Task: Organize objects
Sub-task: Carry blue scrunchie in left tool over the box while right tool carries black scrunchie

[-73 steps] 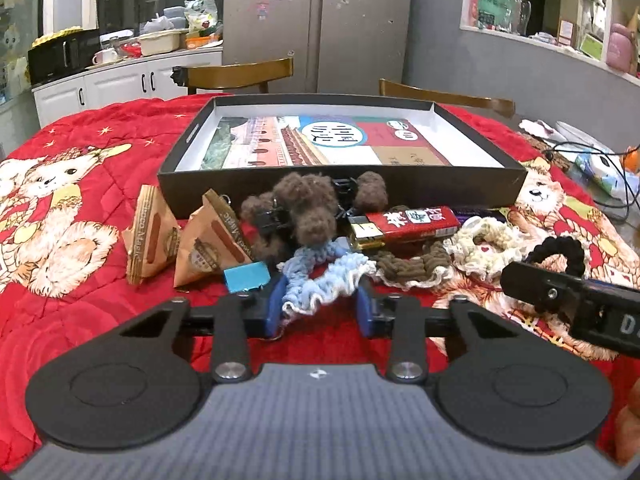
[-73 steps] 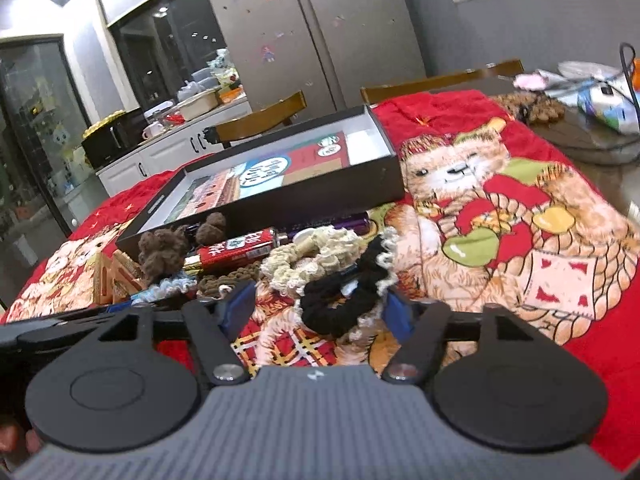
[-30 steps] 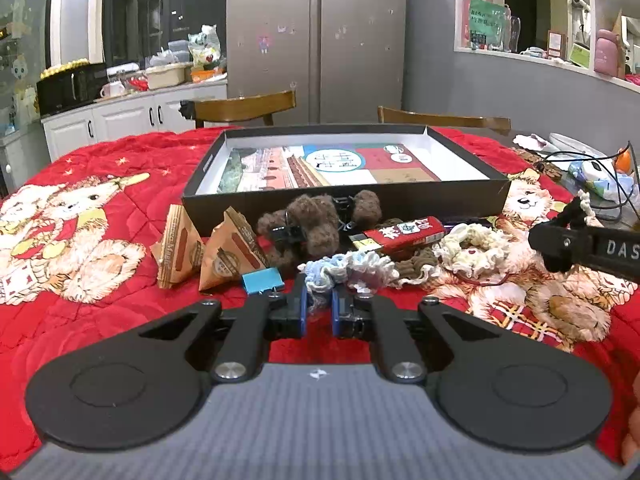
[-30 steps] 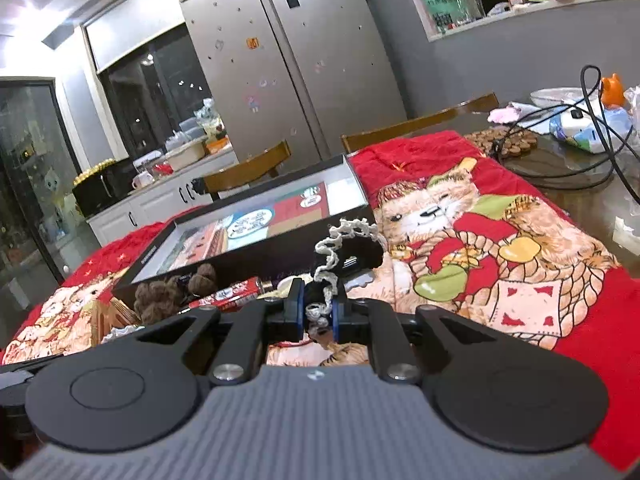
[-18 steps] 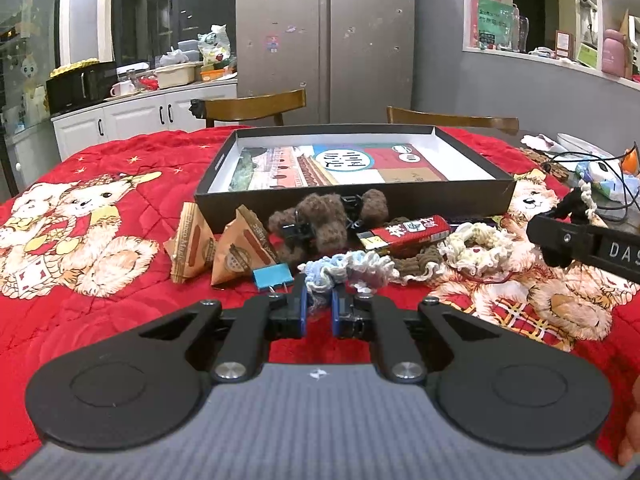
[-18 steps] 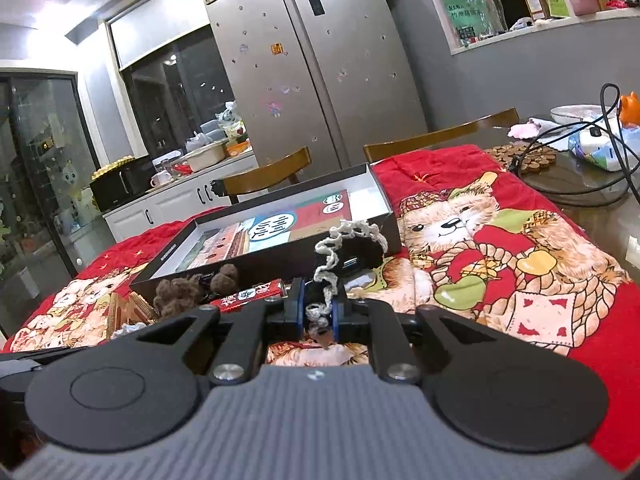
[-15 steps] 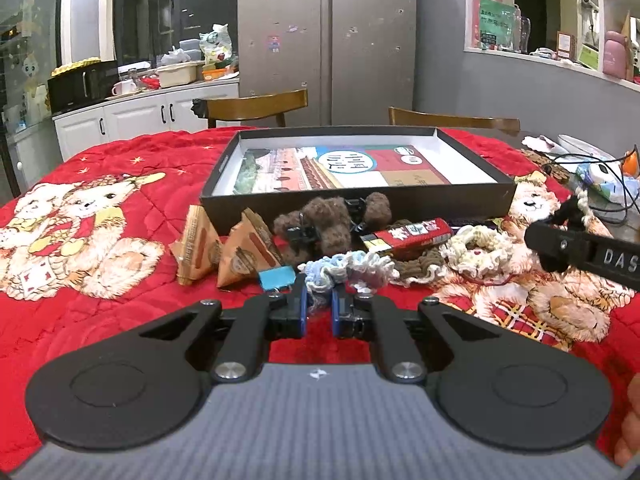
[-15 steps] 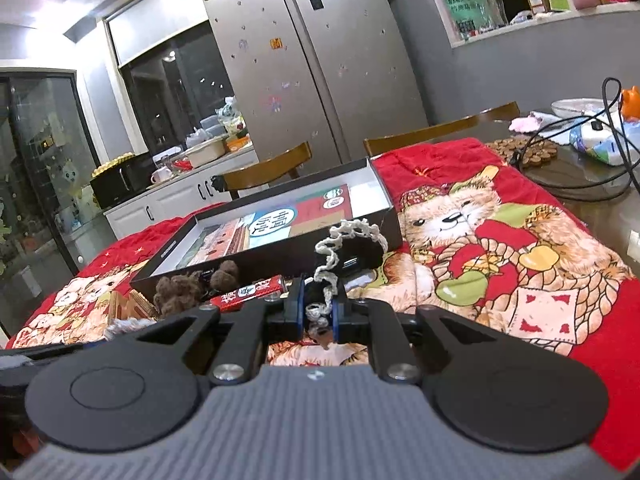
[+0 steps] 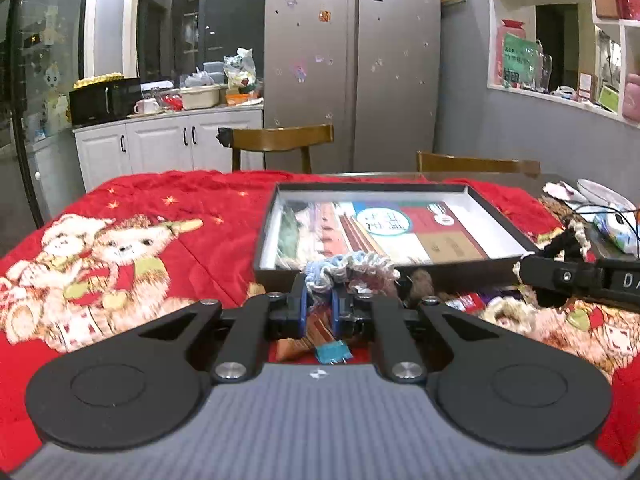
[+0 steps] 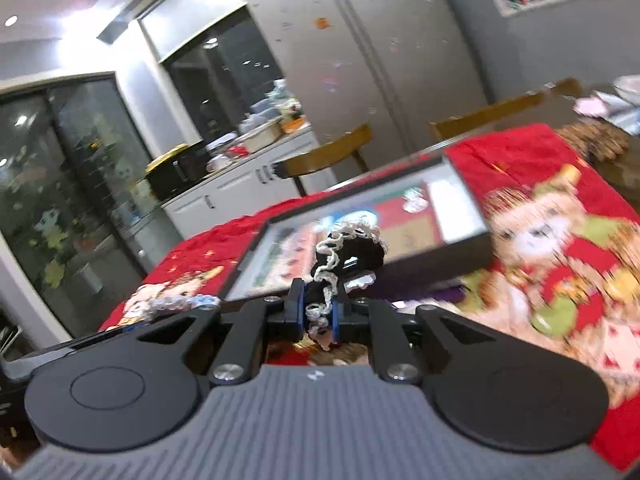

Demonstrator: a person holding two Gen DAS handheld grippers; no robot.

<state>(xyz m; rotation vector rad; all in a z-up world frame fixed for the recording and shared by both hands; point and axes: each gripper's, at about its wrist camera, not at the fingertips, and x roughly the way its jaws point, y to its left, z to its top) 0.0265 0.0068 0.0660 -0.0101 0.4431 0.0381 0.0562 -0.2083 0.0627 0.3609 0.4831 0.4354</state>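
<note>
Above the red blanket [image 9: 224, 216] on the table, the left claw [image 9: 319, 307] pinches a blue-and-white scrunchie [image 9: 348, 266], lifted before the near wall of the black box [image 9: 452, 276]. Beside it, the right claw [image 10: 319, 316] grips a black scrunchie with white trim [image 10: 352, 250], also raised.

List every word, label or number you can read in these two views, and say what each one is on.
"DA": white letters on the right hand-held gripper's black body, cut off by the picture's edge.
Round badge and labels on the printed sheet in the black box: too blurred to read.
Green sign on the shelf: too small to read.
Fridge stickers: unreadable.
Right wrist view: blurred throughout.
</note>
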